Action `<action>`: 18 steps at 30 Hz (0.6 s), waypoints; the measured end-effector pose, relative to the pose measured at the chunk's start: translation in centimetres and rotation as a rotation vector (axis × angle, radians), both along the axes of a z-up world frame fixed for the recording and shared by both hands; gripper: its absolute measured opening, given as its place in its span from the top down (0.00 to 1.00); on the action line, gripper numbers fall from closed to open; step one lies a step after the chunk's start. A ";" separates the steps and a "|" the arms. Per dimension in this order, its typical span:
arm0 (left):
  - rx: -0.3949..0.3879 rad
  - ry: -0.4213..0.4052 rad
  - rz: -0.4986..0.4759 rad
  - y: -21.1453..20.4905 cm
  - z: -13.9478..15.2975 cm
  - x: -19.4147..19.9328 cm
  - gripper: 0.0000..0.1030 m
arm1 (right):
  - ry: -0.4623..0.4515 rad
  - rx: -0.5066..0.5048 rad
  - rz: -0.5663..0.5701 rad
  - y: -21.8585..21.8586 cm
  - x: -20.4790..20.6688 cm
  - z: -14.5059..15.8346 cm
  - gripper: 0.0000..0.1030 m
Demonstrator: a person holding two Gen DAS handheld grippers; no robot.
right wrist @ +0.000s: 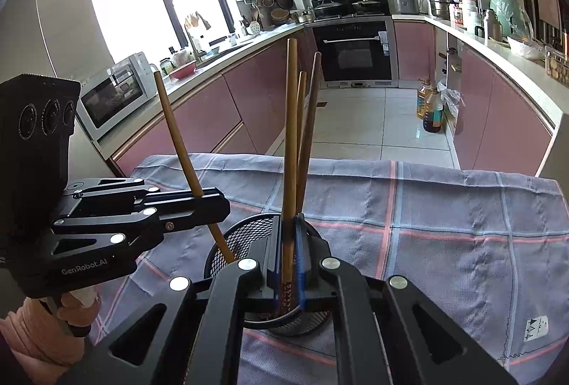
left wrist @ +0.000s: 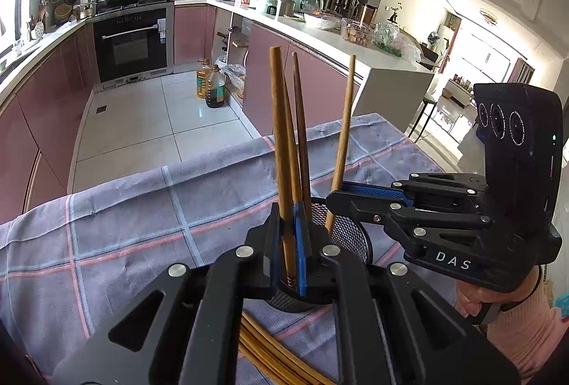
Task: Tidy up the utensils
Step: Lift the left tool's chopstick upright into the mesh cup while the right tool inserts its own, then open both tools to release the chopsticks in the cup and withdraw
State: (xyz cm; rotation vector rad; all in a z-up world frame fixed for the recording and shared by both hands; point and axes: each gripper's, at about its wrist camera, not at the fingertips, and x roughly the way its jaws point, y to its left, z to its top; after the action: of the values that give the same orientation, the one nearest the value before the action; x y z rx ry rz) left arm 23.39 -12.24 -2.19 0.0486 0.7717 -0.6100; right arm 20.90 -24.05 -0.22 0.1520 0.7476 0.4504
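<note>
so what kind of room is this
A home kitchen, by the look of it: a built-in oven under a stove with lidded pans, pink cabinets beneath a long counter, and a microwave by the window.

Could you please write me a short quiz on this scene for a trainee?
1. True or false: the left gripper and the right gripper are each shut on a chopstick.
2. Where do the loose chopsticks lie? A on the cloth; B on the floor; C on the counter.
3. Fill in: both held chopsticks point down into a black mesh ____.
Key: 1 true; 2 A; 3 cup.
</note>
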 end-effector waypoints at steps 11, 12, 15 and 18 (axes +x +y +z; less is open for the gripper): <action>-0.015 -0.023 0.038 0.6 -0.1 -1.0 0.90 | -0.037 0.023 -0.013 -0.4 -0.9 0.3 0.88; -0.019 -0.035 0.045 1.0 0.1 -1.5 0.89 | -0.048 0.022 -0.013 -0.4 -1.2 0.5 0.87; -0.034 -0.080 0.069 2.2 0.6 -3.1 0.79 | -0.082 0.027 0.001 -0.4 -2.7 1.1 0.83; -0.048 -0.124 0.085 3.7 0.9 -5.0 0.74 | -0.121 0.030 0.034 -0.2 -4.6 1.9 0.79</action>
State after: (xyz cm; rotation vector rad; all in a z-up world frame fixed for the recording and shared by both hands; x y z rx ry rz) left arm 18.34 -8.54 -1.27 0.0093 0.6358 -0.5394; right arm 16.32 -24.30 1.64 0.1389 0.6258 0.4985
